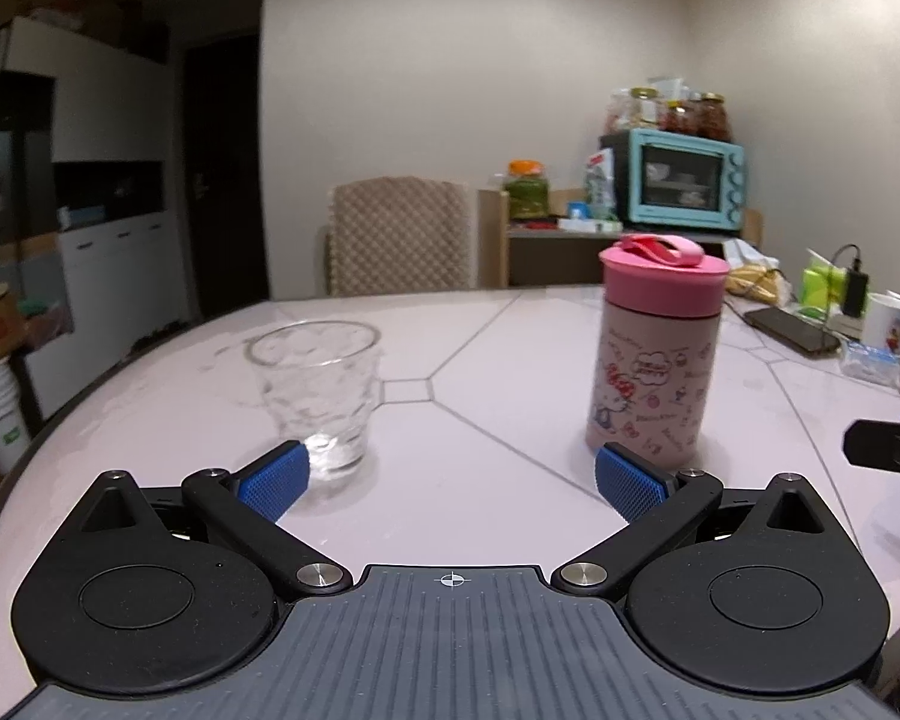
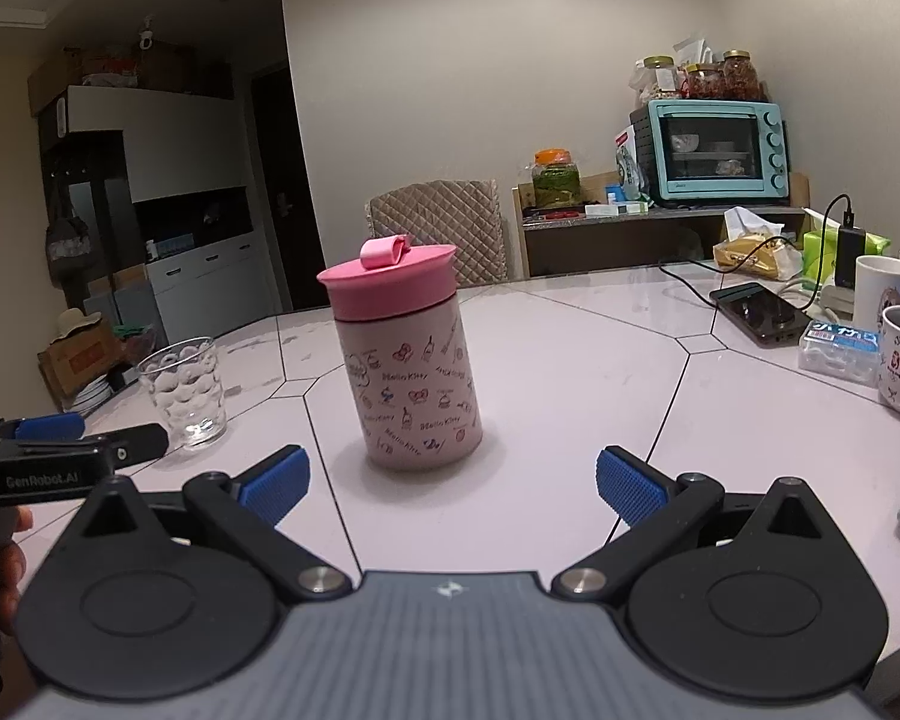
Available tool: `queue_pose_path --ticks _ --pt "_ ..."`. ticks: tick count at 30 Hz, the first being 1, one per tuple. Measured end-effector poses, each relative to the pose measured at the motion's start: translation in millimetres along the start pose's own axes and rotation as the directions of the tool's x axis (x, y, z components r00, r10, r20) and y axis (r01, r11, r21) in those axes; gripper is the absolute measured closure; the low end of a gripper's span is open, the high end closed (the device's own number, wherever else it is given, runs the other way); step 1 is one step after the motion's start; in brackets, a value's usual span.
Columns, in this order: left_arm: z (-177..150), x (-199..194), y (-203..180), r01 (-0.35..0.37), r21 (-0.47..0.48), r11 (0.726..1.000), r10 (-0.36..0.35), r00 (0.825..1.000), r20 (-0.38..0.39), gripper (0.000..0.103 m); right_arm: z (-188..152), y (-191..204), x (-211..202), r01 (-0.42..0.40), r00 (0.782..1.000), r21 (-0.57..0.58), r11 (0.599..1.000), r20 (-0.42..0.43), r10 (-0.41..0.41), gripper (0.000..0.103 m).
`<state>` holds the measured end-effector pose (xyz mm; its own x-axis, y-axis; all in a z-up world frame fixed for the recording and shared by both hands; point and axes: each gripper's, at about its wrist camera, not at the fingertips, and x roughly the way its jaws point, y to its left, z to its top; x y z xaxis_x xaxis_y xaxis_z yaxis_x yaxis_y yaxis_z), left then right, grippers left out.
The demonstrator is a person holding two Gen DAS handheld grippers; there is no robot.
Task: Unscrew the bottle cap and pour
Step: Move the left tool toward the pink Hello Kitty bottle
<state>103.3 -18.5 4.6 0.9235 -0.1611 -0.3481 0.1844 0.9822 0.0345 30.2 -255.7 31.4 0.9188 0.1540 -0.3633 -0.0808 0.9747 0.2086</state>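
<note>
Pink-capped cartoon-print bottle [image 2: 414,384]; dimpled clear glass [image 2: 185,393]

My pale pink cartoon-printed bottle [image 2: 417,387] stands upright on the table, its bright pink screw cap [image 2: 388,288] on, loop strap folded on top. To its left stands my clear dimpled drinking glass [image 2: 184,393], upright, apart from it.

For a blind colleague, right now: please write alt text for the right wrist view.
A pink-lidded bottle stands upright on a pale table, centred ahead of the open right tool. An empty glass stands left of it, with the left tool nearby.
</note>
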Motion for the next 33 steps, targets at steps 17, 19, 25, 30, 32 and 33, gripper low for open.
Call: queue_pose_path --ticks 17,19,25,30,32,33 --pt "21 42 -32 0.181 0.116 0.977 -0.184 0.983 0.017 0.000 33 -6 14 -0.006 0.999 -0.026 1.000 0.051 0.007 0.000" --pt "21 45 -37 0.199 0.134 0.971 -0.203 0.979 0.014 0.000 37 -5 16 -0.013 0.998 -0.039 0.999 0.056 0.016 0.000" --pt "19 59 -48 0.262 0.191 0.946 -0.266 0.964 -0.004 0.000 49 -7 23 -0.031 0.997 -0.071 0.997 0.071 0.037 0.000" --pt "21 80 -53 0.304 0.193 0.933 -0.303 0.952 -0.035 0.000 59 -11 32 -0.060 0.995 -0.101 0.993 0.070 0.067 0.000" --pt "21 84 -56 0.313 0.205 0.927 -0.311 0.950 -0.043 0.000 62 -12 34 -0.068 0.994 -0.119 0.991 0.075 0.077 0.000" --pt "21 89 -59 0.322 0.214 0.922 -0.319 0.947 -0.049 0.000 63 -12 36 -0.073 0.993 -0.125 0.989 0.078 0.083 0.000"
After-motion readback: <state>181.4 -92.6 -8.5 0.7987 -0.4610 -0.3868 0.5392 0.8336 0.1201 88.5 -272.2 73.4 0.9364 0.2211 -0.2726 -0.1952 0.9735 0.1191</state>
